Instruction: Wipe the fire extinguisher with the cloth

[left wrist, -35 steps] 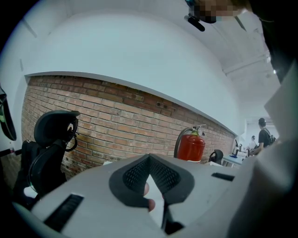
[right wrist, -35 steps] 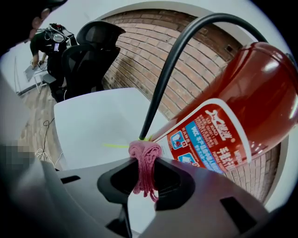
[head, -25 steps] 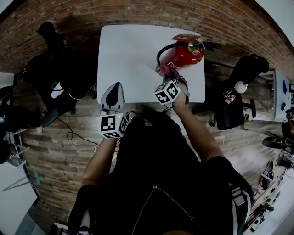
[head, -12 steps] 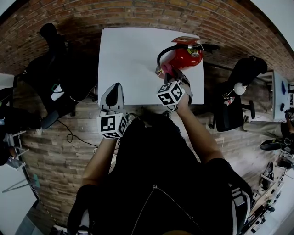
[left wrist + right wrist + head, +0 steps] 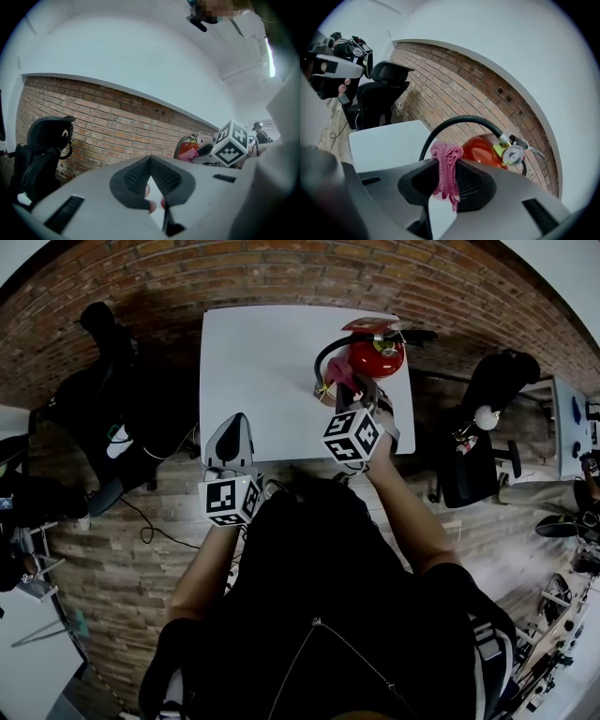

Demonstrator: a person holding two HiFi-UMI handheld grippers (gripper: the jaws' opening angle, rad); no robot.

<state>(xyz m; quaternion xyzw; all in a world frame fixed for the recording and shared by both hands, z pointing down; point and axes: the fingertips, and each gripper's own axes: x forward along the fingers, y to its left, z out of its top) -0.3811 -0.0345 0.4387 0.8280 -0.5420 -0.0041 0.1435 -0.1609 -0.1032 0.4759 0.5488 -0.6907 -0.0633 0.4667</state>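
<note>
A red fire extinguisher (image 5: 377,356) with a black hose (image 5: 322,358) stands near the far right corner of the white table (image 5: 262,362). My right gripper (image 5: 345,390) is shut on a pink cloth (image 5: 337,377), which it holds against the extinguisher's near side. In the right gripper view the cloth (image 5: 446,168) hangs folded between the jaws of the right gripper (image 5: 447,161). Just beyond it are the red body (image 5: 480,149), the pressure gauge (image 5: 513,154) and the hose (image 5: 459,121). My left gripper (image 5: 232,420) rests at the table's near edge, shut and holding nothing (image 5: 150,159).
A brick wall (image 5: 281,268) runs behind the table. Black office chairs stand to the left (image 5: 103,390) and right (image 5: 478,456) of the table. A cable (image 5: 150,517) trails over the wood floor. The table's left half is bare.
My right gripper has shifted slightly to the right with the cloth, staying at the extinguisher's near side. The left gripper has stayed where it was.
</note>
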